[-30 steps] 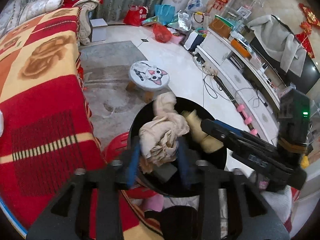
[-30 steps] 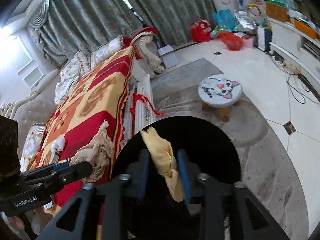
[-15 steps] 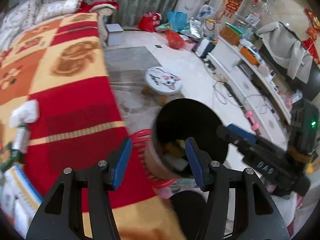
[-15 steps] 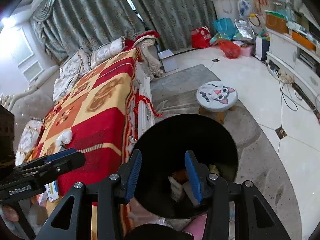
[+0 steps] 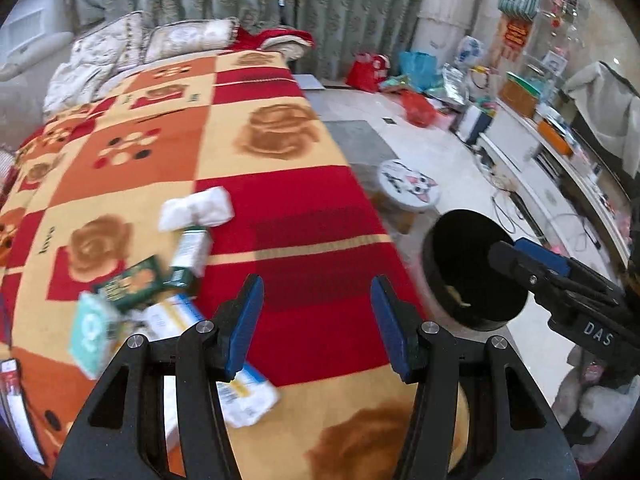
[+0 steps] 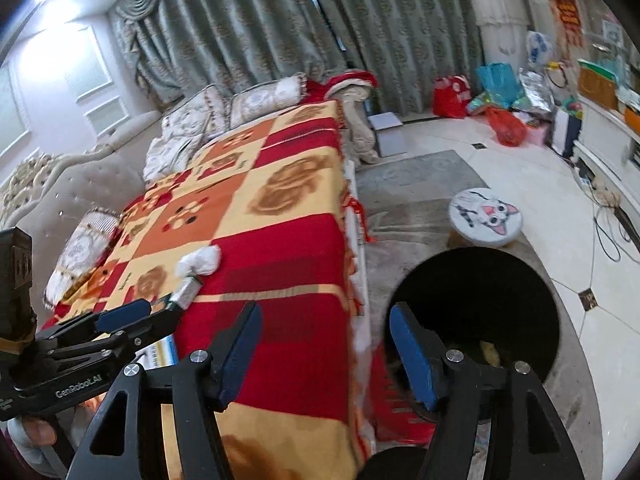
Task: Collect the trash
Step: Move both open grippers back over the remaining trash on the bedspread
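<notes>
My left gripper (image 5: 316,322) is open and empty above the red and yellow blanket (image 5: 280,184). Trash lies left of it: a white crumpled tissue (image 5: 198,210), a small green-and-white pack (image 5: 188,250), a green packet (image 5: 134,284), a teal pack (image 5: 90,332) and a white-blue box (image 5: 240,392). The black trash bin (image 5: 474,268) stands beside the sofa to the right, with scraps inside. My right gripper (image 6: 326,350) is open and empty, between the blanket edge and the bin (image 6: 480,312). The tissue also shows in the right wrist view (image 6: 200,260).
A cat-face stool (image 6: 486,216) stands on the grey rug beyond the bin. Red and blue bags (image 6: 452,96) lie by the curtains. A white TV cabinet (image 5: 552,184) runs along the right. Cushions (image 5: 188,40) sit at the sofa's far end.
Both grippers let go of beige crumpled paper into the bin, opened wide, and swung left from the bin toward the blanket. The trash pile on the blanket came into view.
</notes>
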Motion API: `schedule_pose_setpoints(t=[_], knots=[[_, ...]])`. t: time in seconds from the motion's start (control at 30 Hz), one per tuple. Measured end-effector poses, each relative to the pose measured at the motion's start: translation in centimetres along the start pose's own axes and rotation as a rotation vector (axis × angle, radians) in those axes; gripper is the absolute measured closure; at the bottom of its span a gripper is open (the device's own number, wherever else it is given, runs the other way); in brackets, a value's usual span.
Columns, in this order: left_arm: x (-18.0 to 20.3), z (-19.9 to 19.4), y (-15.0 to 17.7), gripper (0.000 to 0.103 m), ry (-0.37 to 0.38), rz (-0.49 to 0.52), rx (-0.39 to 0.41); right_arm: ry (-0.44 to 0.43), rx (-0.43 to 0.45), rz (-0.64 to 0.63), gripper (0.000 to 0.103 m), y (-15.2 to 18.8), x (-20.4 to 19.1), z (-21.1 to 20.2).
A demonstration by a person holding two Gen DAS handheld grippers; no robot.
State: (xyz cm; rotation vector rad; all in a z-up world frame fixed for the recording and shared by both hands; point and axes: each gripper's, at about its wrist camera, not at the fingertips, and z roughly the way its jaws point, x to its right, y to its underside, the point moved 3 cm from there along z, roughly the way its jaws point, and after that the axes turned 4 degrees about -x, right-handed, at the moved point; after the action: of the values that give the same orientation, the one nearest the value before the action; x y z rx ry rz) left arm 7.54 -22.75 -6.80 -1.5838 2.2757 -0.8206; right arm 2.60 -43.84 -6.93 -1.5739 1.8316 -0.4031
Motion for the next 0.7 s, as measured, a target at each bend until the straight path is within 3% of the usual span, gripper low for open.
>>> schedule_pose_setpoints(t=[0.33, 0.7], knots=[[-6.9, -1.9, 1.8, 0.049, -0.112, -0.076, 0.030, -0.043, -0.050, -0.107, 0.039, 1.1, -6.9, 2.4], [-12.4, -3.4, 3.5, 0.049, -0.154, -0.138, 0.029, -0.107, -0.123, -0.200, 0.038, 3.0, -12.6, 5.1]])
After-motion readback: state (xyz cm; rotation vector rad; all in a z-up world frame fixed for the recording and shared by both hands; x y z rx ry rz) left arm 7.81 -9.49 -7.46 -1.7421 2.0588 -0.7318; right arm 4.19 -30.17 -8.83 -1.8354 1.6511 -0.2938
